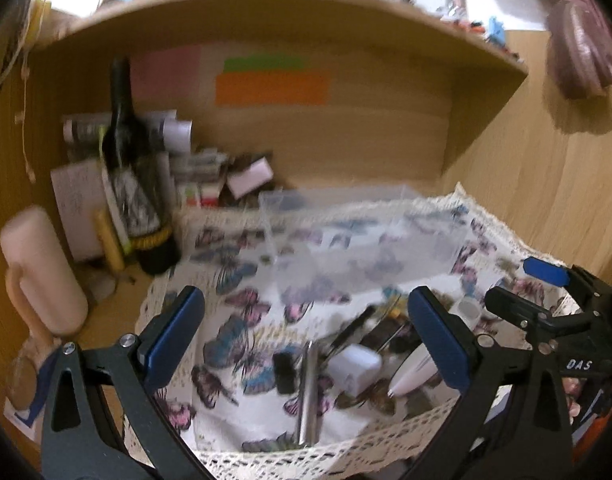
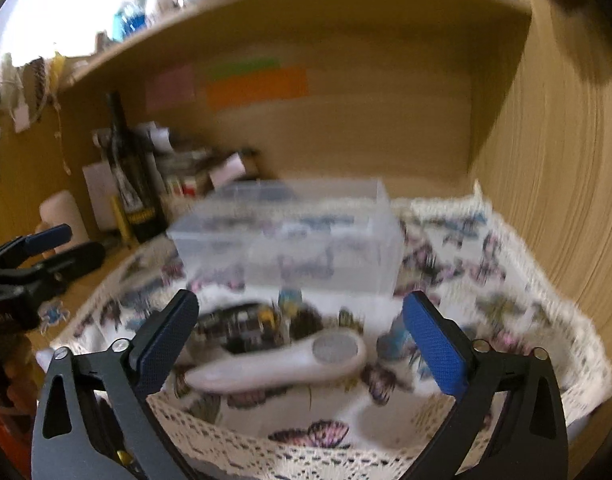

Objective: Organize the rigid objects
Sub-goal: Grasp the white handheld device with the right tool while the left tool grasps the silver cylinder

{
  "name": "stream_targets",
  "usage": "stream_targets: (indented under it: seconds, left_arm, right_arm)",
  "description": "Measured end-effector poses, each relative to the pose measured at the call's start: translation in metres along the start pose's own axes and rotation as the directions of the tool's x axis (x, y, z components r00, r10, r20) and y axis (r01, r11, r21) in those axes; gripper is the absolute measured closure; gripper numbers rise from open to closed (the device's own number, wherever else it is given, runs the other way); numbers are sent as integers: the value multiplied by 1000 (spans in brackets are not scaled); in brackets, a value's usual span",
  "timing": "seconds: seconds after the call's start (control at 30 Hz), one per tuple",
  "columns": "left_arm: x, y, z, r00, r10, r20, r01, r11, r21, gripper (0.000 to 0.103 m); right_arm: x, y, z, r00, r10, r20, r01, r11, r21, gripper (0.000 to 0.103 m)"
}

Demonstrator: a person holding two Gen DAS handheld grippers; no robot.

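A clear plastic compartment box (image 1: 362, 236) stands on a butterfly-print cloth (image 1: 242, 320); it also shows in the right wrist view (image 2: 306, 236). In front of it lie small items: a white charger cube (image 1: 356, 368), a metal bar (image 1: 308, 392), a small black block (image 1: 284, 372), a white pen-like tool (image 1: 412, 368). A white handheld device with a round grey disc (image 2: 290, 364) and a dark circuit board (image 2: 242, 324) lie near the right gripper. My left gripper (image 1: 306, 336) is open and empty above the items. My right gripper (image 2: 302, 340) is open and empty over the white device.
A dark bottle (image 1: 134, 176), a pink mug (image 1: 42, 276), boxes and papers stand at the back left of the wooden nook. A wooden shelf (image 1: 290, 4) runs overhead. A wooden wall (image 2: 554, 184) is at the right. The right gripper shows in the left wrist view (image 1: 546, 296).
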State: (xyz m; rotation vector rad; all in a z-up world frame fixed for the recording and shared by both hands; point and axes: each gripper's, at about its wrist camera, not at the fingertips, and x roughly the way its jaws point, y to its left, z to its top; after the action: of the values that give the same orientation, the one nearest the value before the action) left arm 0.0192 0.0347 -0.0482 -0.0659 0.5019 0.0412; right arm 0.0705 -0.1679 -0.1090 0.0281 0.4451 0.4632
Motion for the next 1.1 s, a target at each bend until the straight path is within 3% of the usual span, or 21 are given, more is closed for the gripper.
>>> stream_targets:
  seconds: [0.1,0.37,0.67,0.73,0.83,1.1]
  left_arm:
    - [10,6,-11,999,9,-54,-9,1000,-6,18]
    - [28,11,-38,987,-19,-160,20,1000,2,36]
    - [54,15,-58,958,-67,-278,63,998,-24,59]
    - [58,16,-61,947,-107,-302,103,994,-28,75]
    - [61,11,-64,932,-154,-327,156,988,-20,77]
    - [73,-1,-63,918,-152,-366,174,984,29,78]
  right_arm:
    - [12,-7,-9,998,3,-69,-1,1000,31,14]
    - [33,-21,-29,980,30,-197,-3,991,134,33]
    - [53,-18,-39,959,87,-271,-41,985,170,36]
    - [56,-18,-37,956,95,-278,-45,983,180,36]
    - [62,-19,-34,953,104,-286,-48,980,195,36]
    - [80,-21,-25,943,145,-300,-73,968,240,36]
